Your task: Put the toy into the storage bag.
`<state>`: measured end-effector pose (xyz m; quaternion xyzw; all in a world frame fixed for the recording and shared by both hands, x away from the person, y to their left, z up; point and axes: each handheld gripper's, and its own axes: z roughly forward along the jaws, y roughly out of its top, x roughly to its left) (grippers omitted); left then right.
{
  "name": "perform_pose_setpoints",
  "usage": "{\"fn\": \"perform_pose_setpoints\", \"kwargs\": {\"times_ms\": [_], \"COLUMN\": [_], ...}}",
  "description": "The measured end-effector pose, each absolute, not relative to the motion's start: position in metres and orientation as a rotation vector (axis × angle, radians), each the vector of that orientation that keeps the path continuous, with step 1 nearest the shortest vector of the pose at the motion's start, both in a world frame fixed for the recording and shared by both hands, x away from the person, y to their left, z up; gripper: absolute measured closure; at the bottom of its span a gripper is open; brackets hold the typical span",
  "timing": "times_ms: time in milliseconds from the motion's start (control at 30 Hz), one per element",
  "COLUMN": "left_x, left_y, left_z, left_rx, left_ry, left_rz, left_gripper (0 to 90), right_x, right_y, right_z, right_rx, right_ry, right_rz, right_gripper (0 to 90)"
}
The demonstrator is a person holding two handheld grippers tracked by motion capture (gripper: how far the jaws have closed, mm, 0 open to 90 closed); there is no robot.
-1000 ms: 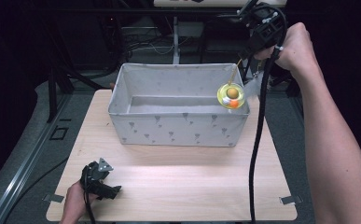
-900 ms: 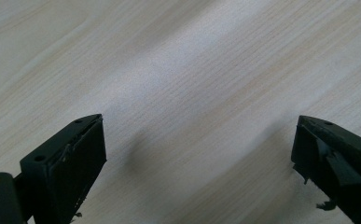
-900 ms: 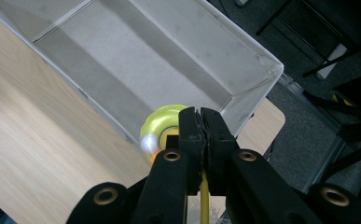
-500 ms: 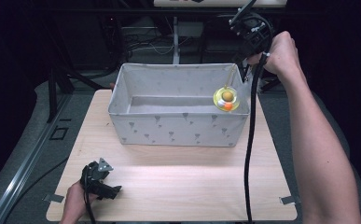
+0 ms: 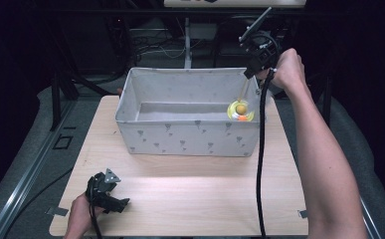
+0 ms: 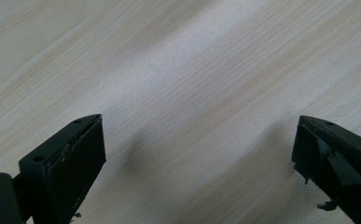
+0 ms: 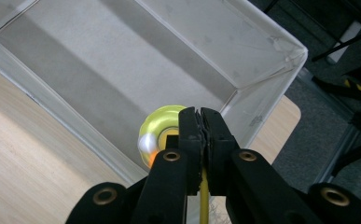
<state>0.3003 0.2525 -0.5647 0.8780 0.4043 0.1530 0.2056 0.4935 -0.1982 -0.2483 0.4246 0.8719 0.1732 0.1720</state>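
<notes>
Dangling from the clamped right hand-held gripper [image 7: 200,116], the yellow toy [image 5: 241,110] has sunk lower into the bin [image 5: 190,144].

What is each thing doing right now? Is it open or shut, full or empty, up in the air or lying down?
Fabric bin: upright on the table, open-topped, floor bare.
Yellow toy: hanging on a thin yellow stick, above the bin's right end.
Right hand-held gripper: shut on the stick, raised over the bin.
Left hand-held gripper: open, holding nothing, low over the table.
</notes>
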Motion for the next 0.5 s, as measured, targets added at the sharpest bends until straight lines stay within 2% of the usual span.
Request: {"fn": "perform_pose_setpoints", "kwargs": {"times_ms": [500], "left_x": [0.300], "left_y": [0.252], "left_z": [-0.565], "left_rx": [2.451], "left_ry": [1.127], "left_rz": [0.423], "left_gripper": [2.9], "right_x": [0.501], "right_y": [-0.204], "right_z": [-0.288], "right_rx": [1.244], "right_ry": [2.511], "right_rz": [0.469], "right_gripper": [88.0]}}
